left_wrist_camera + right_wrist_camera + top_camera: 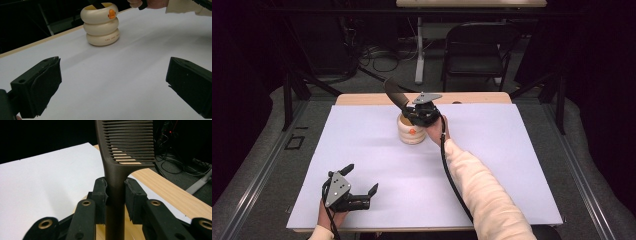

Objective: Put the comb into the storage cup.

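A cream holder (411, 132) made of three stacked rings, with an orange beak on its top ring, stands on the white sheet toward the far middle. In the left gripper view the holder (102, 25) shows a dark handle dipping into its mouth. That handle belongs to a dark slotted spatula (395, 95), head up and leaning left. My right gripper (414, 114) hovers just over the holder, shut on the spatula's handle (127, 142) below the slotted head, pads pressing both sides (115, 192). My left gripper (360, 179) rests near the front left, jaws wide open and empty (112, 85).
A white sheet (492, 165) covers most of the wooden table (477, 97), whose far edge shows bare. Beyond it stand a black folding chair (474, 45), a white table leg (419, 55) and floor cables. Black frame posts (287, 95) flank the table.
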### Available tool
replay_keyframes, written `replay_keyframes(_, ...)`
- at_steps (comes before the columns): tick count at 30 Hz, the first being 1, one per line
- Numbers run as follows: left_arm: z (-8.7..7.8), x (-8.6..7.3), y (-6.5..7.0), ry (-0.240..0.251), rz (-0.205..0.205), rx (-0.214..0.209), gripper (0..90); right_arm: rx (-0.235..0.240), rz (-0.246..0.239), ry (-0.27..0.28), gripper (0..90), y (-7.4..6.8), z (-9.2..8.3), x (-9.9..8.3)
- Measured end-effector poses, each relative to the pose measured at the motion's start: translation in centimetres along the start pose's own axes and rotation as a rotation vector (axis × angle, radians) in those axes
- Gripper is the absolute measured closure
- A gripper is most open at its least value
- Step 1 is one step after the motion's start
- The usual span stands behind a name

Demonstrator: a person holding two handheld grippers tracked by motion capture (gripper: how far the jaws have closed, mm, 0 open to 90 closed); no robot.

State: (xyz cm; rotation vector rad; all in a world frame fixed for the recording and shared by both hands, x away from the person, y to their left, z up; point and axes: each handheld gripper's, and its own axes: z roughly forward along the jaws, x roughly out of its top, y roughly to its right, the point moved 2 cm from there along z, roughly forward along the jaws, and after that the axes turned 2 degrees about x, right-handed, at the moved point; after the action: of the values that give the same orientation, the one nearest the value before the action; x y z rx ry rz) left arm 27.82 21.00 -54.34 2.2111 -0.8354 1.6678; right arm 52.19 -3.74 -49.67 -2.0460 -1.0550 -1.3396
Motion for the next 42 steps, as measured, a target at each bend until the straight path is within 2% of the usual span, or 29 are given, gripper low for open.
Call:
replay_keyframes(36,-0.01,0.01,-0.01,0.002,0.000,0.002,0.2,-0.008,-0.023,-0.054,71.2,-0.17,0.07,-0.77)
replay_keyframes(42,-0.01,0.02,-0.01,0.002,0.002,0.002,0.2,-0.007,-0.032,-0.067,62.9,-0.17,-0.38,-0.69)
